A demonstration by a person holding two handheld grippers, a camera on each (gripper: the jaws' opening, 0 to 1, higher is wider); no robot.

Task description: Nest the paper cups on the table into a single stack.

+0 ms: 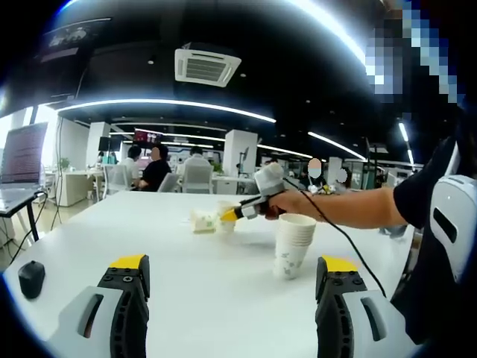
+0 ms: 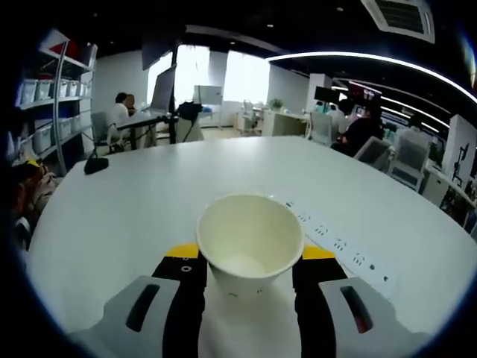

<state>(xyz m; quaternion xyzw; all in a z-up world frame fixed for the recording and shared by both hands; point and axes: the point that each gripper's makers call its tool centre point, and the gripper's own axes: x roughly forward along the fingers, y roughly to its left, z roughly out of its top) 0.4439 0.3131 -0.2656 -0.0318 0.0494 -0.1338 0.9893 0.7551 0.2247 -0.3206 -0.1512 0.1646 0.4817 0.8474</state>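
Note:
A stack of white paper cups stands upright on the white table, a little beyond my left gripper and to its right. That gripper is open with nothing between its jaws. Farther back, a person's hand holds my right gripper, whose yellow tips sit at a single paper cup. Another pale cup lies on its side just left of it. In the right gripper view, my right gripper is shut on a paper cup whose open mouth faces the camera.
A black mouse rests near the table's left edge, also visible far back as the mouse. A white power strip lies on the table right of the held cup. Office chairs, desks and seated people are beyond the table.

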